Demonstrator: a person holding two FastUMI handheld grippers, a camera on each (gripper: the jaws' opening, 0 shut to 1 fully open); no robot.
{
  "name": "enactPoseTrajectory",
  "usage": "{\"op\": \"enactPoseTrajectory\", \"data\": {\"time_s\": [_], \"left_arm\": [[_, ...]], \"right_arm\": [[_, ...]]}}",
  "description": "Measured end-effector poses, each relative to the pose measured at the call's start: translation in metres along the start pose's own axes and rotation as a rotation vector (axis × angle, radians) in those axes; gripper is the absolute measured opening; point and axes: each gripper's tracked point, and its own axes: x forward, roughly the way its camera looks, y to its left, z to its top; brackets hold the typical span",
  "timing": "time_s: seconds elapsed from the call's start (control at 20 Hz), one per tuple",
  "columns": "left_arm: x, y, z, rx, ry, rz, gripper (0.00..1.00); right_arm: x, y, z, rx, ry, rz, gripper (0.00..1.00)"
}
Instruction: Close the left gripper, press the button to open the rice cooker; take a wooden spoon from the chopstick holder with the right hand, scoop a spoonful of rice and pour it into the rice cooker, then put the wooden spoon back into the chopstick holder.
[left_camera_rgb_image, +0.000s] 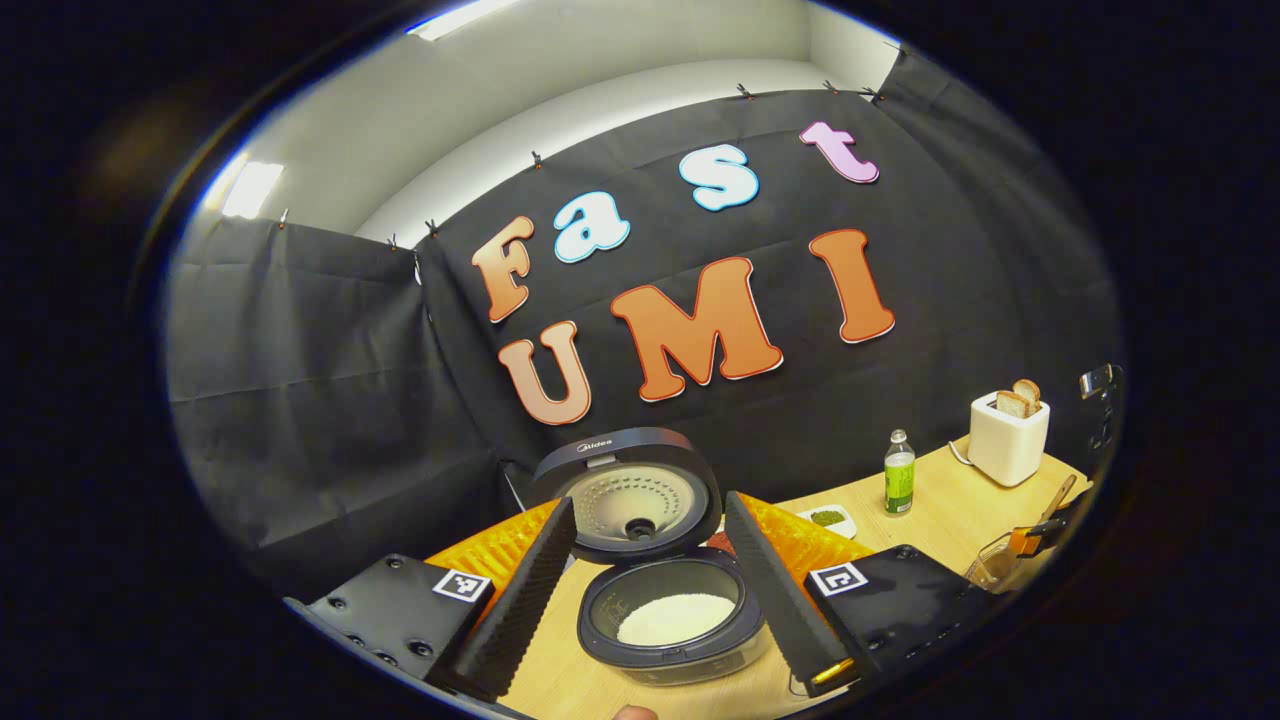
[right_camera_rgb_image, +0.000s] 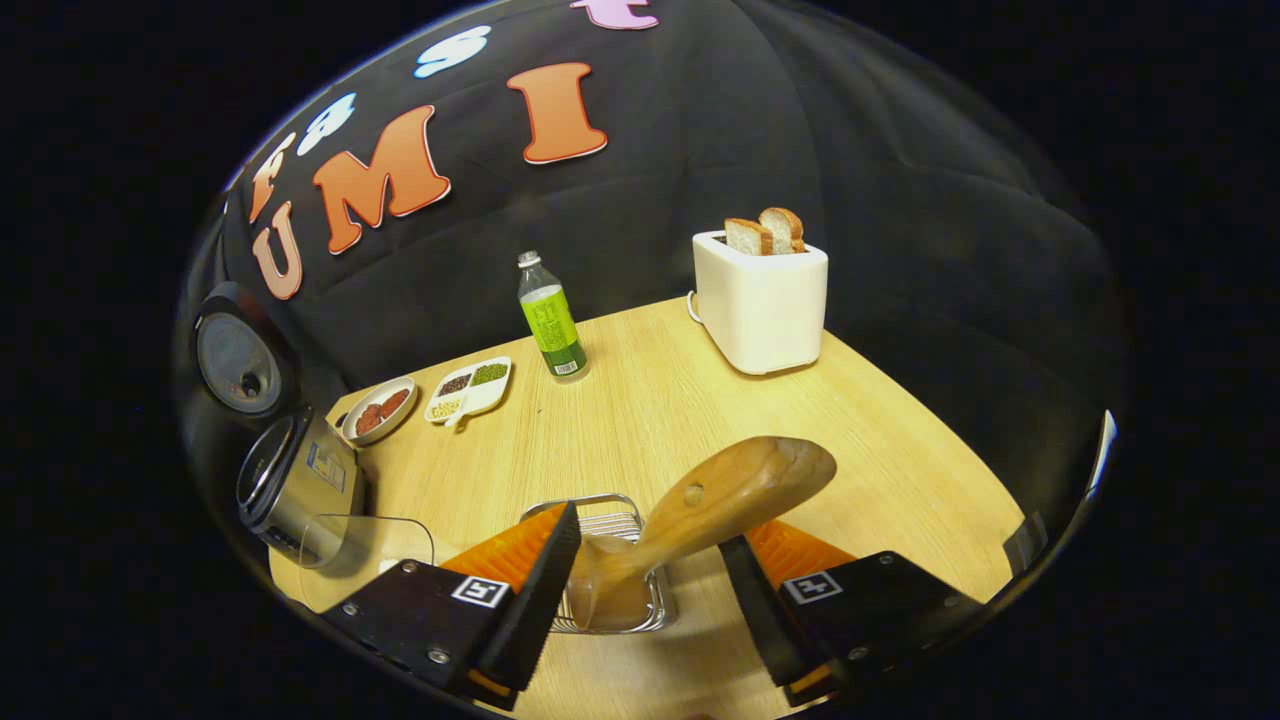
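Observation:
The rice cooker (left_camera_rgb_image: 670, 625) stands open, its lid (left_camera_rgb_image: 628, 490) tipped up and white rice (left_camera_rgb_image: 675, 617) in the pot. My left gripper (left_camera_rgb_image: 655, 600) is open, one finger on each side of the cooker and just in front of it. In the right gripper view the wooden spoon (right_camera_rgb_image: 705, 505) stands in the wire chopstick holder (right_camera_rgb_image: 640, 525), bowl end down and handle leaning to the right. My right gripper (right_camera_rgb_image: 650, 600) is open around the holder, the spoon between its fingers but untouched. The cooker (right_camera_rgb_image: 290, 485) sits far left.
On the wooden table (right_camera_rgb_image: 640, 420) are a white toaster (right_camera_rgb_image: 760, 300) with bread, a green bottle (right_camera_rgb_image: 550, 325), a divided dish of beans (right_camera_rgb_image: 470, 390) and a small round dish (right_camera_rgb_image: 378, 410). A clear container (right_camera_rgb_image: 375, 545) stands beside the cooker. Black cloth walls the back.

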Motion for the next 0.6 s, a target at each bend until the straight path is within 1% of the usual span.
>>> {"op": "enactPoseTrajectory", "data": {"time_s": [0.05, 0.1, 0.15, 0.2, 0.25, 0.3, 0.35, 0.4, 0.45, 0.5, 0.55, 0.6], "left_arm": [[-0.001, -0.001, -0.001, 0.000, 0.003, -0.002, 1.00], [-0.001, -0.001, -0.003, -0.002, 0.007, -0.003, 1.00], [-0.002, 0.000, -0.005, -0.004, 0.010, -0.007, 0.93], [-0.001, 0.002, -0.006, -0.005, 0.011, -0.007, 1.00], [-0.001, 0.003, -0.006, -0.008, 0.011, -0.009, 1.00], [-0.001, 0.003, -0.006, -0.010, 0.008, -0.011, 1.00], [0.000, 0.003, -0.008, -0.016, 0.007, -0.017, 0.96], [0.000, 0.002, -0.008, -0.020, 0.008, -0.024, 0.93], [0.001, 0.002, -0.010, -0.023, 0.009, -0.032, 1.00], [0.001, 0.003, -0.009, -0.023, 0.005, -0.036, 1.00], [0.002, 0.003, -0.010, -0.022, 0.001, -0.041, 0.98], [0.001, 0.005, -0.010, -0.022, -0.002, -0.042, 0.96]], "right_arm": [[0.000, 0.002, 0.003, 0.002, -0.007, -0.004, 0.70], [0.001, -0.001, 0.003, 0.000, -0.005, -0.026, 0.62], [-0.002, 0.000, 0.003, 0.012, -0.013, -0.031, 0.39], [-0.004, 0.004, 0.004, 0.041, -0.010, -0.022, 0.35], [-0.009, 0.011, 0.004, 0.081, -0.007, -0.006, 0.25], [-0.009, 0.016, 0.003, 0.092, 0.001, -0.006, 0.22], [-0.008, 0.019, 0.000, 0.076, -0.002, -0.010, 0.17], [-0.008, 0.026, -0.001, 0.053, -0.001, -0.002, 0.16], [-0.009, 0.029, -0.004, 0.036, 0.011, -0.015, 0.16], [-0.010, 0.036, -0.006, 0.018, 0.022, -0.003, 0.16], [-0.011, 0.033, -0.005, -0.005, 0.020, -0.041, 0.17], [-0.011, 0.034, -0.005, -0.010, 0.021, -0.050, 0.16]]}}
